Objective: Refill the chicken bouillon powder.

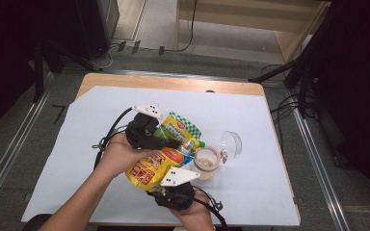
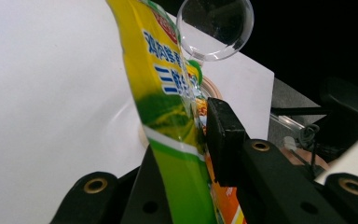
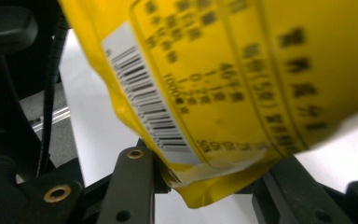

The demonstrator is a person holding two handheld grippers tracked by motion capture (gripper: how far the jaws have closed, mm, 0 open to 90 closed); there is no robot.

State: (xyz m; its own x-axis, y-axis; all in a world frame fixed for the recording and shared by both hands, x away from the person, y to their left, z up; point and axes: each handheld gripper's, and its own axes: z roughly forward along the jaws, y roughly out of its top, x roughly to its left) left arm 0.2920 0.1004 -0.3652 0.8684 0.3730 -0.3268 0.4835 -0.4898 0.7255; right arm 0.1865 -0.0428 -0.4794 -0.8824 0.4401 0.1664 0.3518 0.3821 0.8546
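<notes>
A: High view first. What've you got?

B: I've got the yellow pouch [image 1: 160, 161] held up over the white sheet [image 1: 77, 144], mid-table, between both tools. Left gripper [image 1: 166, 141] comes in from the left side and clamps the pouch's upper part, near the green-checked end. Right gripper [image 1: 176, 185] is at the near edge, under the pouch's lower end. Tape roll [image 1: 206, 160] sits just to the right of the pouch, w/ a clear round lid [image 1: 231, 143] beside it.

A: Left gripper view?

B: Pouch [image 2: 168, 107] runs upright btwn the jaws, green band lowest. Right-hand pad [image 2: 223, 135] presses flat on it, so I call that clenched on the pouch. Clear lid [image 2: 214, 28] is behind, up top; the tape roll's rim peeks out past the pouch edge.

A: Right gripper view?

B: Pouch [image 3: 242, 84] is close up, barcode side facing the cam. Its bottom corner hangs down btwn the two jaws. Can't tell if the pads actually bite it.
</notes>
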